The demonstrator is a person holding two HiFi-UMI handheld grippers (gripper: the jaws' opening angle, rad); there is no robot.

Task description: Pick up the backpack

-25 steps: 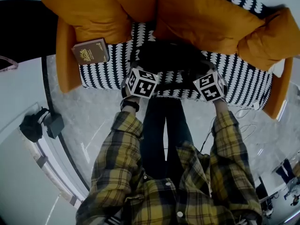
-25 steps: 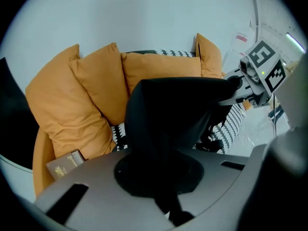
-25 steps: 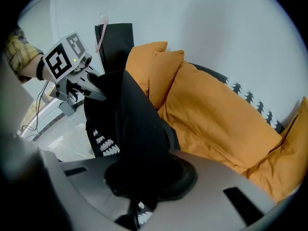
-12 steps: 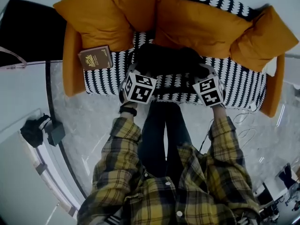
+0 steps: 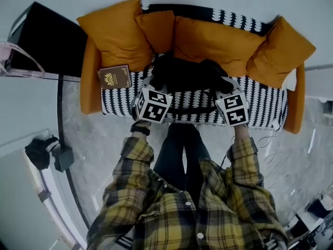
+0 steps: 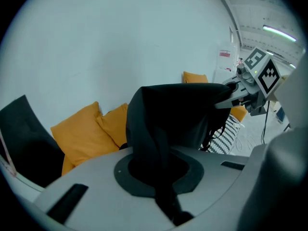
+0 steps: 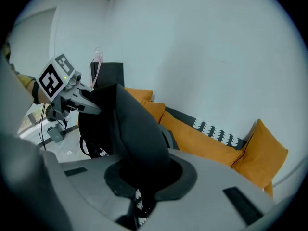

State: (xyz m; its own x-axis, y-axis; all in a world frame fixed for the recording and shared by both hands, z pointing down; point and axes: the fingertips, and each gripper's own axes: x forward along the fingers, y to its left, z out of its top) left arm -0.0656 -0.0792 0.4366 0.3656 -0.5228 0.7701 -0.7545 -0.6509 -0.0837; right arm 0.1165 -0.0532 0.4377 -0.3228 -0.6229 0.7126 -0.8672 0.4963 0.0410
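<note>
A pale marble floor runs under a sofa [image 5: 260, 95] with a black-and-white patterned seat and orange cushions [image 5: 112, 33]; a book [image 5: 115, 77] lies at the seat's left end. Just right of the book, the left gripper [image 5: 154, 87] is clamped on a fold of black fabric at the backpack's left side, jaws nearly together. The backpack [image 5: 184, 74] hangs between the two grippers, in front of the cushions and over the middle of the seat; it looks to be clear of the seat, though the head view cannot settle that. The right gripper [image 5: 223, 85] pinches the pack's right side the same way, jaws closed on the cloth. The step in hand looks like the lift itself. Next calls for bringing both hands up evenly and keeping both pinches firm, since thin fabric could slip
</note>
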